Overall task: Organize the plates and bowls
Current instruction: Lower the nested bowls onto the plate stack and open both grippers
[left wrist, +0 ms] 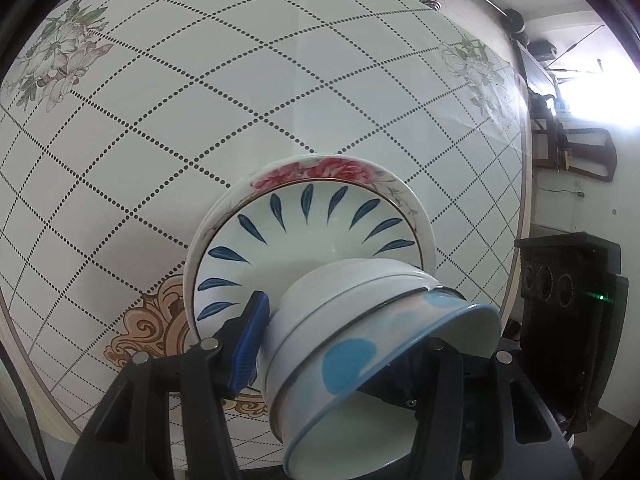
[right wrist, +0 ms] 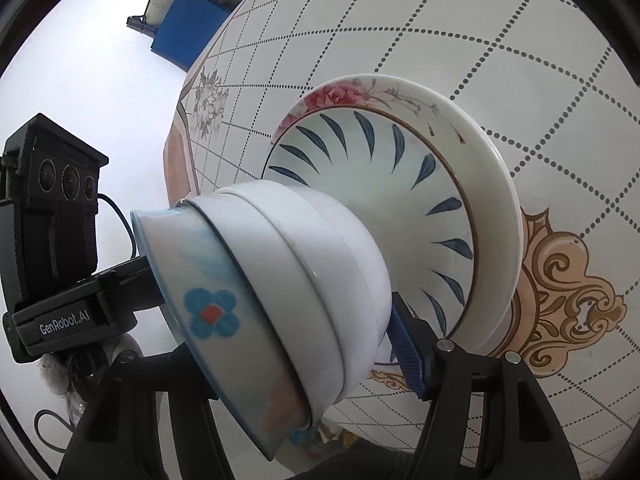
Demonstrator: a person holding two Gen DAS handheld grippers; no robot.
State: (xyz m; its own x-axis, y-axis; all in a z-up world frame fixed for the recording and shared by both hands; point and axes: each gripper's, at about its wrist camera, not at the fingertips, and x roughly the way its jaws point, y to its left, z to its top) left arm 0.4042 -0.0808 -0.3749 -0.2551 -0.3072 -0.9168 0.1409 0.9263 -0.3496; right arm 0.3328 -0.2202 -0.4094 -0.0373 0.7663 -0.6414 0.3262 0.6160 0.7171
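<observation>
both tongs (left wrist: 340,354) (right wrist: 276,344) clamp the nested bowl stack (left wrist: 360,320) above the plates (left wrist: 304,216)

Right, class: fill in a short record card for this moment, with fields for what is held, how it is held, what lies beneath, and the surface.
held: stack of nested bowls, tipped on its side
outermost bowl: blue-rimmed bowl with blue flower print
left hand-held gripper: clamped across the stack
right hand-held gripper: clamped across the same stack from the other side
beneath: plate with blue leaf pattern nested in a rose-rimmed plate
surface: table with dotted diamond grid and flower motifs
</observation>
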